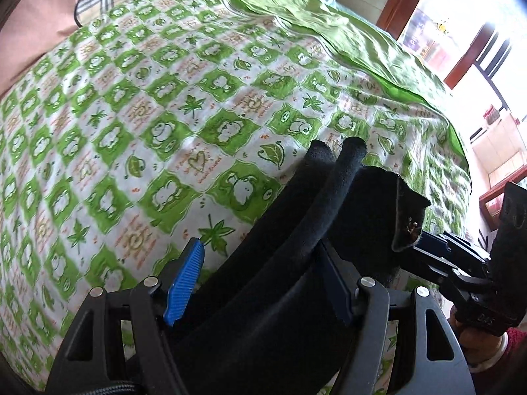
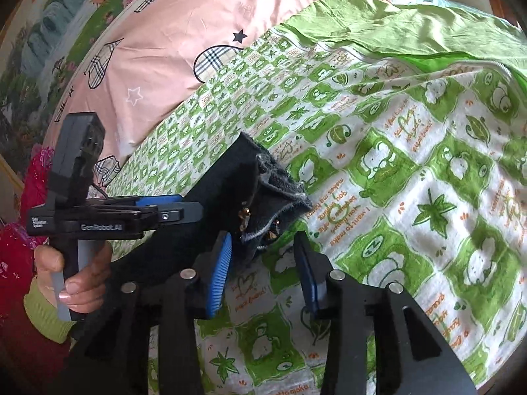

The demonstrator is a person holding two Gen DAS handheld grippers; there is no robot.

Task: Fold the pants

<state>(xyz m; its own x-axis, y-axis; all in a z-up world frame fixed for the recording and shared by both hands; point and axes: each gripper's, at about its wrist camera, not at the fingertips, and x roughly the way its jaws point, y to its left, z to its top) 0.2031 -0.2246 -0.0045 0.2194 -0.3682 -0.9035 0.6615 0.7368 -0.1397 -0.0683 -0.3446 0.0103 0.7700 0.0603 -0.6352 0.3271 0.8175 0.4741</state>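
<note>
Black pants [image 1: 280, 263] in left gripper [image 1: 263, 283], green bedsheet [image 1: 131, 115]

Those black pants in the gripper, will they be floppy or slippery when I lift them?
Likely floppy: the pants sag in soft rolls across the left gripper. Probably light, since the loose edge stands up unsupported. The fuzzy nap suggests they will not slip easily on the ribbed fingers.

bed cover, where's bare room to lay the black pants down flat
Bare green-checked bed cover spreads ahead of the left tool, up to the pink quilt and the plain green fold. More lies ahead of the right tool, toward that fold. It is crowded at the near edge, where both tools and the bunched black pants meet.
</note>
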